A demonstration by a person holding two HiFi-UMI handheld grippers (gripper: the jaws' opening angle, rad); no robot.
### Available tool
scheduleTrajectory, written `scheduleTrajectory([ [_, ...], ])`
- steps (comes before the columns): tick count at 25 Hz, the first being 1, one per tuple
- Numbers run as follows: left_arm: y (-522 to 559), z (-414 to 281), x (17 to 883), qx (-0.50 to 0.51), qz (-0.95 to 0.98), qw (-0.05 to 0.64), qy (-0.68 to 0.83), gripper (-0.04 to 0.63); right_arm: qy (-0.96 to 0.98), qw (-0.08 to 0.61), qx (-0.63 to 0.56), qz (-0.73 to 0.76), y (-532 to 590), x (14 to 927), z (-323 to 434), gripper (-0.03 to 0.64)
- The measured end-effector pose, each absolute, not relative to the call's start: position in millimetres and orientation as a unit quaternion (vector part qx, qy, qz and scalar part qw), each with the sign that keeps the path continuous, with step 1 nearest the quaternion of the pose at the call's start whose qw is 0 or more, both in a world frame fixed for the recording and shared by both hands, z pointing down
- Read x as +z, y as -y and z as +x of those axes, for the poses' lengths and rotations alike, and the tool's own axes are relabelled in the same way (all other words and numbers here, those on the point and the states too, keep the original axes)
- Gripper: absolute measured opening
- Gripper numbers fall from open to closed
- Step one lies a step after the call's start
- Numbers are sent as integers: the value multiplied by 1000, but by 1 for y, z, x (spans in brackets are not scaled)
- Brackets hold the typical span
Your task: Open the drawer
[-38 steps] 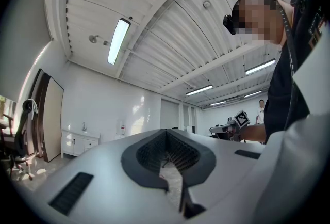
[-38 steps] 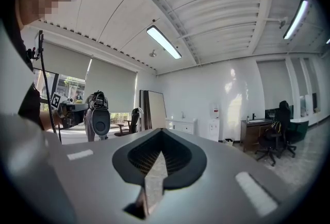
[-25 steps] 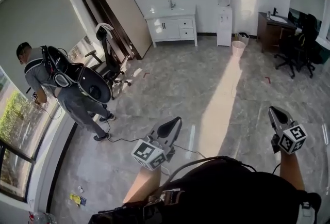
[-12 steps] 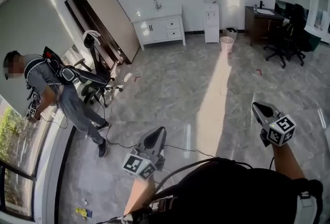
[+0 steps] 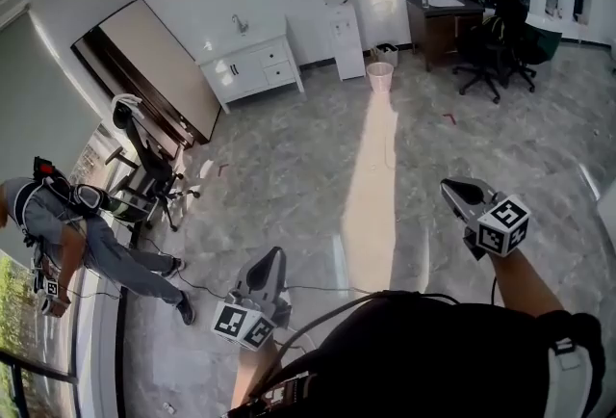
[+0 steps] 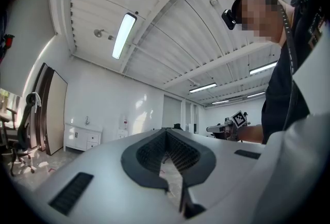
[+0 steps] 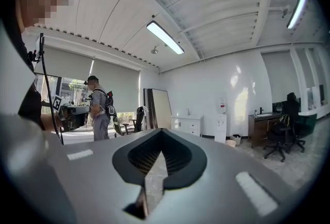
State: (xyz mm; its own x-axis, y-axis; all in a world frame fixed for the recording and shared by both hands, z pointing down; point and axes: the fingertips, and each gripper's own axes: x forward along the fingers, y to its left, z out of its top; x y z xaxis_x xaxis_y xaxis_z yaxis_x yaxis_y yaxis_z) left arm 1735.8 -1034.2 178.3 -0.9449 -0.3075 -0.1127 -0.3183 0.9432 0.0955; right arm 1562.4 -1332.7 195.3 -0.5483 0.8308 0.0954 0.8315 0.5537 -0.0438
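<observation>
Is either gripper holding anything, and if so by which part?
Nothing is held. The left gripper and right gripper are both shut and empty, far from the white cabinet.

Right gripper, jaws together with nothing between them, pointing level across an office room. Beyond the tips, against the far wall, stand a white sink cabinet with drawers and a water dispenser. A person wearing a backpack stands at left; a dark desk stands at right.

Black top, black cable, grey left gripper and right gripper.
</observation>
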Motion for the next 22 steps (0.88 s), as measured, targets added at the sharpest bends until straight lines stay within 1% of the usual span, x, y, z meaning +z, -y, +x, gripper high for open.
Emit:
scheduleTrajectory([
  [5, 1083, 1671, 172, 59, -157, 55, -984, 2, 874, 52, 0, -483, 1378, 199, 1500, -3],
  [14, 1204, 1550, 165, 65, -178, 54, -980, 2, 875, 58, -24, -480, 1489, 193, 1386, -3],
  [22, 1272, 1489, 169, 59, -188, 29, -980, 2, 865, 63, -40, -495, 1535, 205, 1331, -3],
])
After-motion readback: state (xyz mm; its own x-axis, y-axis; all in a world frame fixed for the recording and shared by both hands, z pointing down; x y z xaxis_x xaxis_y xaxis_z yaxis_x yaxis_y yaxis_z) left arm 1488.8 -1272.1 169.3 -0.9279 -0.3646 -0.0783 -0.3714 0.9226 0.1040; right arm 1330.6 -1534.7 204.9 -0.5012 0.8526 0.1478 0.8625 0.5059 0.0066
